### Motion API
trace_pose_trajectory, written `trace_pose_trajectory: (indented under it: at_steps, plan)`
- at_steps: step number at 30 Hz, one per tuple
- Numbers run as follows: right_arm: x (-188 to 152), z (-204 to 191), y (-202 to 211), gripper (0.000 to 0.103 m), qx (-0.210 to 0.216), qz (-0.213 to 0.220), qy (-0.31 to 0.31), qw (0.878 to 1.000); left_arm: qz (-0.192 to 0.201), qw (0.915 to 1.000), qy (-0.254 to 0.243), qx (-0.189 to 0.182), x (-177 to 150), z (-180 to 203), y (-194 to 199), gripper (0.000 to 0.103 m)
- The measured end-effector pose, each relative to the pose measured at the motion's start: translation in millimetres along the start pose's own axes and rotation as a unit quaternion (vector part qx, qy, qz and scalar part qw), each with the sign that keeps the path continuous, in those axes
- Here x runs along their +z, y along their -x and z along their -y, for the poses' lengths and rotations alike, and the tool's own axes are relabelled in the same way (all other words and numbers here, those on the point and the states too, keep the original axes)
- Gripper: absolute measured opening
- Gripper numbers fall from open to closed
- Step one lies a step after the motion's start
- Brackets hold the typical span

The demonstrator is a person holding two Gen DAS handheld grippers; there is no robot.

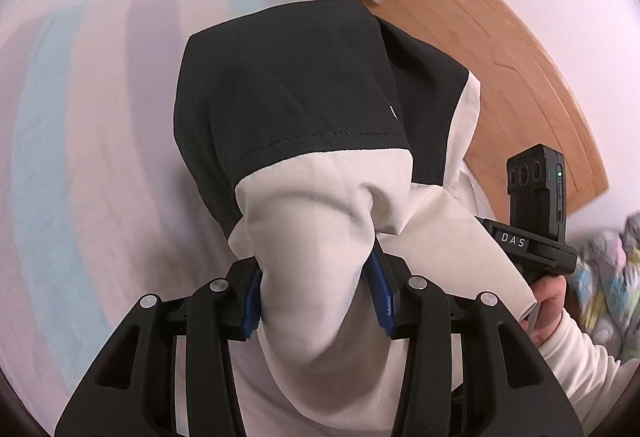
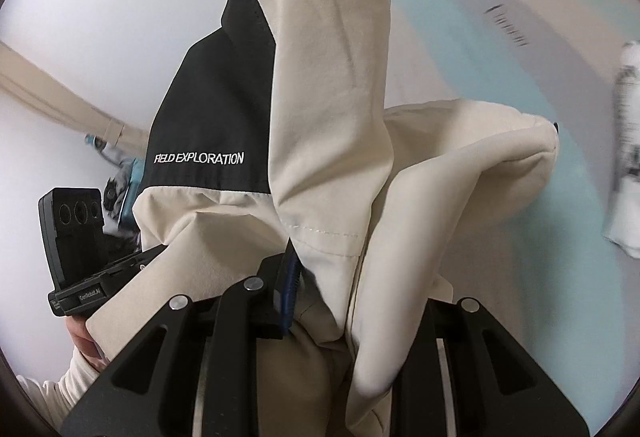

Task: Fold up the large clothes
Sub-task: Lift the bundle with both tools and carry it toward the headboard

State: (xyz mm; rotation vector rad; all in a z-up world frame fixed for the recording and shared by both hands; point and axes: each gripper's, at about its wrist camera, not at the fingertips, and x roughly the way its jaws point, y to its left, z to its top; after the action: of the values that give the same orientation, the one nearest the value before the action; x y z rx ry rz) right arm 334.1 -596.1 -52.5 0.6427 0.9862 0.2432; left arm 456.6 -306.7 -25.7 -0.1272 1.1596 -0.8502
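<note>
A bed (image 1: 80,165) with pale blue-and-white bedding and a wooden edge is seen blurred beneath. The cream-and-black jacket (image 1: 296,85) is held lifted off it, bunched between both tools: the left hand-held gripper (image 1: 316,301) is clamped on cream fabric, and the right hand-held gripper (image 2: 332,285) likewise. The garment hangs forward and down from both, so neither hand is judged nearer.

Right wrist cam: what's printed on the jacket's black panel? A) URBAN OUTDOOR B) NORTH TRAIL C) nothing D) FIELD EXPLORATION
D: white lettering FIELD EXPLORATION runs along the lower edge of the black panel of the beige-and-black jacket, just above the beige fabric.
</note>
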Motion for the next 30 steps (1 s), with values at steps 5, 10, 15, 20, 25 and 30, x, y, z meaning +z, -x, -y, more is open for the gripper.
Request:
trace_pose_trajectory:
  at_steps: [5, 10, 15, 20, 25, 30]
  plan:
    - [-2, 32, 89, 0.022, -0.038, 0.052, -0.02, 0.998, -0.009, 0.9983, -0.043, -0.039, 19, 77, -20, 0.043]
    - [15, 81, 163, 0.022, -0.082, 0.081, -0.042, 0.992, -0.024, 0.9939, -0.086, -0.065, 53, 168, -65, 0.043]
    - [44, 136, 234, 0.022, -0.133, 0.102, -0.059, 0.984, -0.036, 0.987, -0.112, -0.11, 89, 245, -127, 0.043]
    - [75, 197, 273, 0.022, -0.17, 0.102, -0.084, 0.976, -0.063, 0.9814, -0.114, -0.141, 124, 291, -192, 0.043]
    - [91, 261, 260, 0.022, -0.181, 0.081, -0.118, 0.973, -0.1, 0.9787, -0.122, -0.131, 139, 310, -273, 0.044]
    - [88, 303, 229, 0.022, -0.169, 0.057, -0.15, 0.972, -0.128, 0.976, -0.122, -0.127, 151, 312, -335, 0.043]
